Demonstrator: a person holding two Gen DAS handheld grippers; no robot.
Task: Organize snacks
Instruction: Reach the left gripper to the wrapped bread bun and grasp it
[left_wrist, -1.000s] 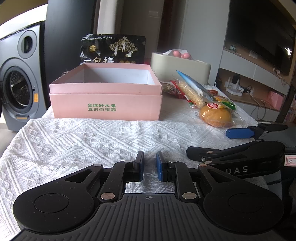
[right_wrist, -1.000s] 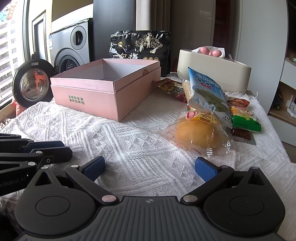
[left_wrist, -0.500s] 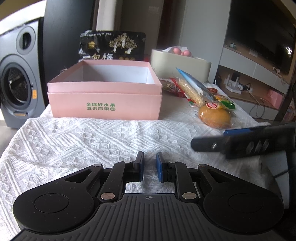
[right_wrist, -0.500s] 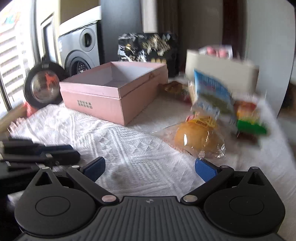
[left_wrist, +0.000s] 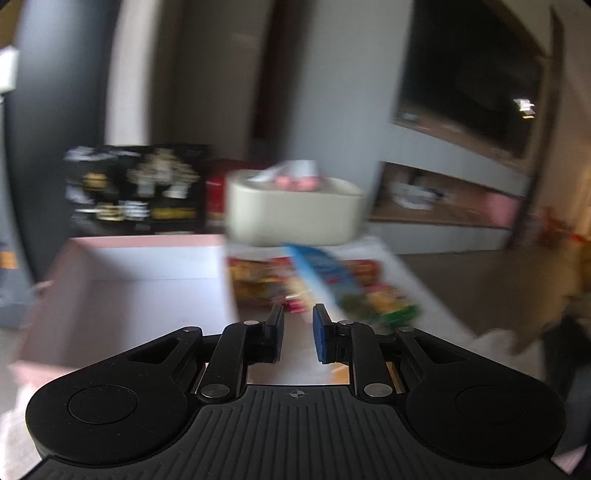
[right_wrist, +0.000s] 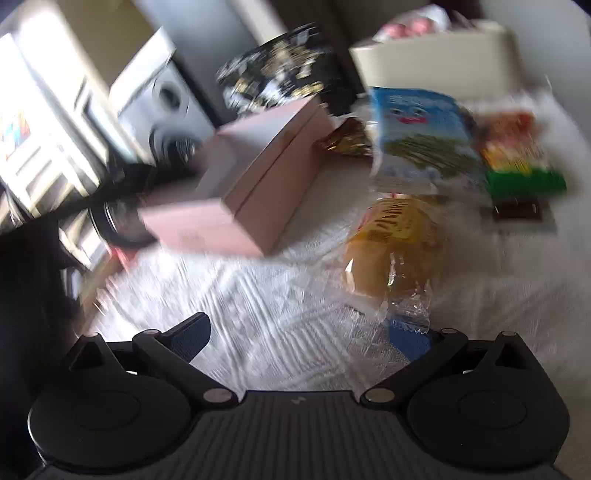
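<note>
Snacks lie in a loose pile on our white cloth (right_wrist: 258, 314), right of the open pink box (right_wrist: 255, 195): a wrapped bun (right_wrist: 395, 251) nearest, a blue packet (right_wrist: 421, 140) behind it, and a green-edged packet (right_wrist: 524, 177) further right. Our right gripper (right_wrist: 306, 332) has its jaws spread wide, the bun wrapper's tail lying over its right pad. Our left gripper (left_wrist: 298, 332) hangs over the box's near right corner, jaws nearly pressed together, holding nothing.

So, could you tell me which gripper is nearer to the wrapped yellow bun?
Right. The right gripper is open just short of the wrapped yellow bun; the left gripper, shut and empty, points towards the pink box and snack pile.
</note>
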